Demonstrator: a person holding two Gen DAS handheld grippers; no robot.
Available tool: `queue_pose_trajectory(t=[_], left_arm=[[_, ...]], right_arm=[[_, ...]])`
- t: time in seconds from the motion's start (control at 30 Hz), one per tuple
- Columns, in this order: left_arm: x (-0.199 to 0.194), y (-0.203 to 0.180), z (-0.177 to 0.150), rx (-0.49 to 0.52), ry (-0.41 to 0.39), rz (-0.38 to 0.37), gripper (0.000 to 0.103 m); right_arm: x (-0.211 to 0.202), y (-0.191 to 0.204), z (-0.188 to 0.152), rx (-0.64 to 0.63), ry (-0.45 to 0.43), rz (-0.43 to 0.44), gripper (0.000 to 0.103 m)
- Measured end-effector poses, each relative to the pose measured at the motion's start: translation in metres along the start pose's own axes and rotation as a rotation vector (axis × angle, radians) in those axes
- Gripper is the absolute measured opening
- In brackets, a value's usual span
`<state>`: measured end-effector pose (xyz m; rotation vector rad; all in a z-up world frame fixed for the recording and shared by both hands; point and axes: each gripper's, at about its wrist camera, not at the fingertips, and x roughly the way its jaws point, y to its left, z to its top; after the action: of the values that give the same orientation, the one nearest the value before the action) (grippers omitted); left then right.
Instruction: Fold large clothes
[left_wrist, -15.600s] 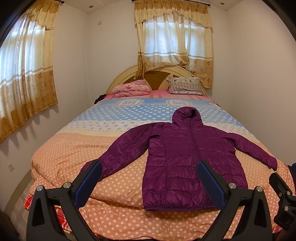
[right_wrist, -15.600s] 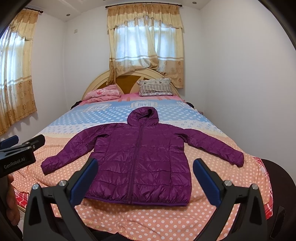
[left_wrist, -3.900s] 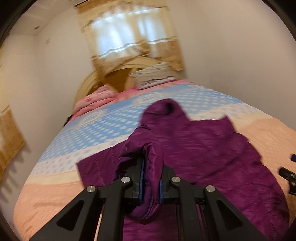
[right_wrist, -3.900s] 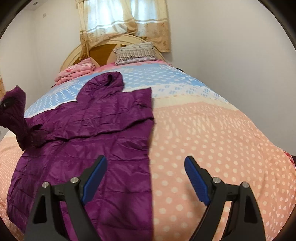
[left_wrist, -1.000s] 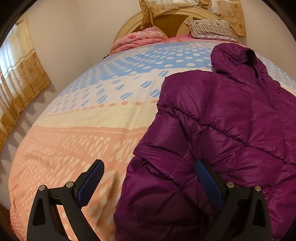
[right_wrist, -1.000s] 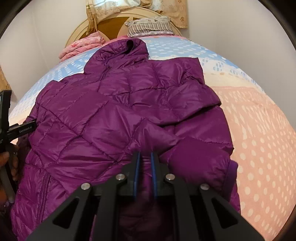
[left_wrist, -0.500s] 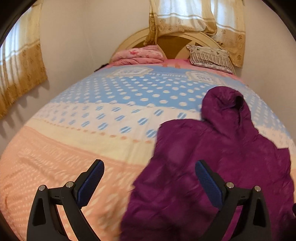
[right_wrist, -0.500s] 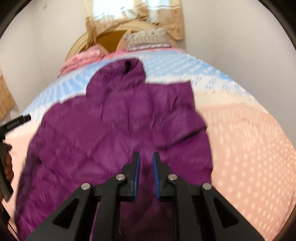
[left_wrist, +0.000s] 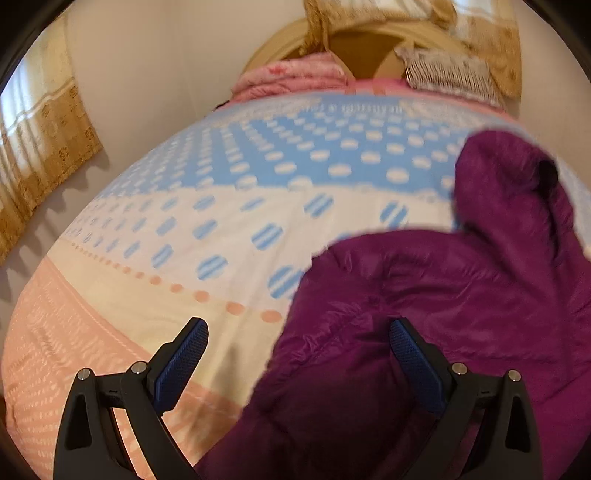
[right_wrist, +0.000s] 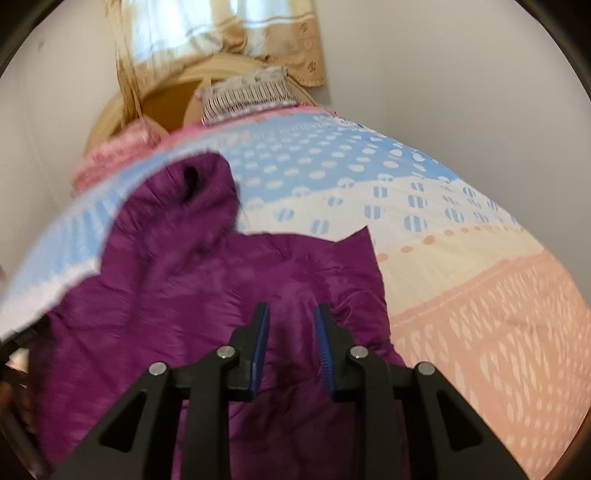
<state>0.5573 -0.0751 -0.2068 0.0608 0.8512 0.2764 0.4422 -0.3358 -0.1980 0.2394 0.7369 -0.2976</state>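
Both grippers are held above the purple hooded puffer jacket spread on the dotted bedspread: left gripper spread wide, right gripper parted narrowly, nothing gripped

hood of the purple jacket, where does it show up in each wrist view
Left wrist: the hood sits at upper right, above the jacket body.
Right wrist: the hood sits at upper left of centre.
Shared landmark: the striped pillow against the headboard, beyond the hood.
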Motion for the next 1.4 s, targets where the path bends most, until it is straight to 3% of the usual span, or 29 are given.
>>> queue_pose_trajectory(t=[0.1, 0.33, 0.77, 1.23, 1.3, 1.37, 1.4], left_arm=[[0.008, -0.004, -0.007, 0.015, 0.015, -0.008, 0.099], [0.005, 0.003, -0.007, -0.001, 0.031, -0.046, 0.099], [0.012, 0.010, -0.012, -0.044, 0.054, -0.101, 0.100], [0.020, 0.012, -0.009, -0.065, 0.081, -0.137, 0.102], [0.020, 0.014, -0.007, -0.049, 0.105, -0.157, 0.102], [0.012, 0.019, 0.001, -0.016, 0.134, -0.168, 0.102], [0.001, 0.023, 0.012, -0.005, 0.108, -0.202, 0.102]], right_arm=[[0.018, -0.019, -0.013, 0.067, 0.060, 0.016, 0.029], [0.019, -0.017, -0.015, 0.035, 0.062, -0.007, 0.031], [0.025, -0.026, -0.014, 0.092, 0.067, 0.052, 0.031], [0.022, -0.022, -0.015, 0.068, 0.065, 0.027, 0.031], [0.022, -0.021, -0.015, 0.066, 0.071, 0.032, 0.033], [0.022, -0.017, -0.010, 0.027, 0.102, 0.069, 0.051], [0.021, -0.015, -0.006, -0.002, 0.121, 0.082, 0.058]])
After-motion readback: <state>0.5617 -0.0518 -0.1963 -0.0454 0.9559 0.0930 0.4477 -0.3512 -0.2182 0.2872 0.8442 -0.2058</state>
